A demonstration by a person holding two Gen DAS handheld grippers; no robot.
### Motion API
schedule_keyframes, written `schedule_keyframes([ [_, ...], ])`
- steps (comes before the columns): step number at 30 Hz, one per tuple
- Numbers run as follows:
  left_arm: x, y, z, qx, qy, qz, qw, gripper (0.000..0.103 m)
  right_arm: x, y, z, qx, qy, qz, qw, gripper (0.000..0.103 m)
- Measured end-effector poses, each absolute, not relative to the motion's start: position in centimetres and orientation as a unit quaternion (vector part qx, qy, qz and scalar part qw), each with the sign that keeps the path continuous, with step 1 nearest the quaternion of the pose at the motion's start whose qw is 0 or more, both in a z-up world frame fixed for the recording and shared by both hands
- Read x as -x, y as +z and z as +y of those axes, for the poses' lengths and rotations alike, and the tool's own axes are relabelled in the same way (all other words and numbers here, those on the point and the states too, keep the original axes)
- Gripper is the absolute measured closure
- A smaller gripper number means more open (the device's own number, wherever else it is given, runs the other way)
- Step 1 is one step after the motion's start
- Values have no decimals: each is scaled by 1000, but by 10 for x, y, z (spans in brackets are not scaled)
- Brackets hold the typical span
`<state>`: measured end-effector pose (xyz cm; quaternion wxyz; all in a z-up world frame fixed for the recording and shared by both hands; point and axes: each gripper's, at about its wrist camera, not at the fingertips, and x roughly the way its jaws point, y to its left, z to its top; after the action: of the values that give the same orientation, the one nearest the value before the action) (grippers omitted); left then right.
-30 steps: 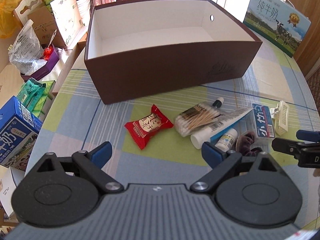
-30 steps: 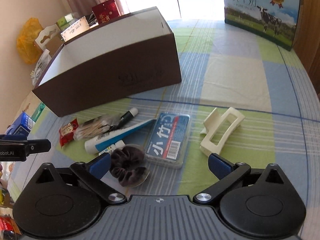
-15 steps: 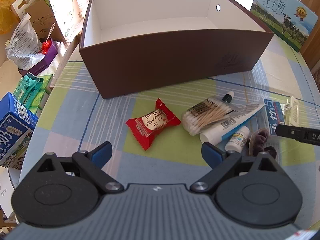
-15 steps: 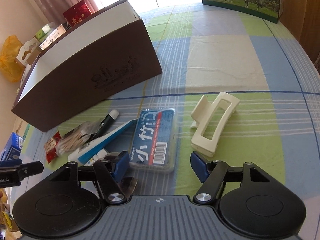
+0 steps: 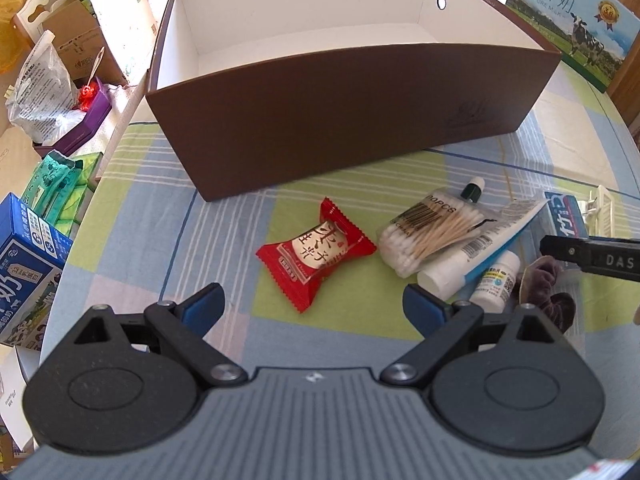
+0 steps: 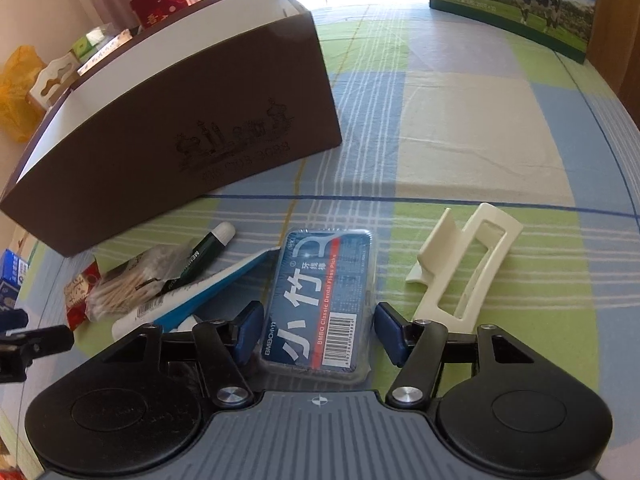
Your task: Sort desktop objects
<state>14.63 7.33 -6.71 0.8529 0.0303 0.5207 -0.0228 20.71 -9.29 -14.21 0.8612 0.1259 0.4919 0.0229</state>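
A brown box [image 5: 360,120] with a white inside stands open at the back of the table; it also shows in the right wrist view [image 6: 180,128]. My left gripper [image 5: 312,308] is open just short of a red snack packet [image 5: 316,254]. My right gripper [image 6: 318,330] is open, its jaws either side of the near end of a blue floss-pick box [image 6: 320,296], with small gaps on both sides. A cotton-swab pack [image 5: 428,232], a toothpaste tube [image 5: 480,248], a small white bottle [image 5: 496,280], a dark scrunchie [image 5: 548,292] and a white hair claw [image 6: 464,268] lie around.
A milk carton box [image 5: 572,20] stands at the back right. A blue carton [image 5: 24,264], green packs [image 5: 56,184] and bags crowd the left table edge. The checked cloth [image 6: 460,120] right of the brown box is bare.
My right gripper has come down and forward over the floss-pick box, its jaws now straddling it. My left gripper has moved closer to the red snack packet.
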Motion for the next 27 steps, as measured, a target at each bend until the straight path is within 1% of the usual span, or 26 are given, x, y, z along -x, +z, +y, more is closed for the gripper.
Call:
schedule_keyframes([
  [8,-150,-74,71,-104,-78,501,856,12,-182,-139,-113,-118,61,517,846,46],
  [15,-163,-84,78,-150,-145,488,848,24,-145,-135,-134,-108,84,530,837,46],
  [18,-171,-90,72,-171,-158,494,838,40,-136,-134,-137,-106,85,531,836,46],
  [19,-173,-92,71,-173,-161,494,837,44,-135,-134,-137,-106,84,532,836,46],
  [20,-175,-93,70,-174,-163,494,836,46,-134,-135,-137,-107,82,532,836,46],
  [23,-180,-98,69,-164,-170,498,834,59,-134,-135,-135,-102,78,531,837,46],
  [24,-181,-99,69,-159,-171,501,833,64,-134,-135,-134,-100,78,531,838,46],
  [26,-180,-101,69,-147,-172,502,835,70,-135,-135,-135,-99,78,531,838,46],
  [27,-179,-101,70,-138,-172,504,835,75,-134,-135,-135,-99,77,531,838,46],
])
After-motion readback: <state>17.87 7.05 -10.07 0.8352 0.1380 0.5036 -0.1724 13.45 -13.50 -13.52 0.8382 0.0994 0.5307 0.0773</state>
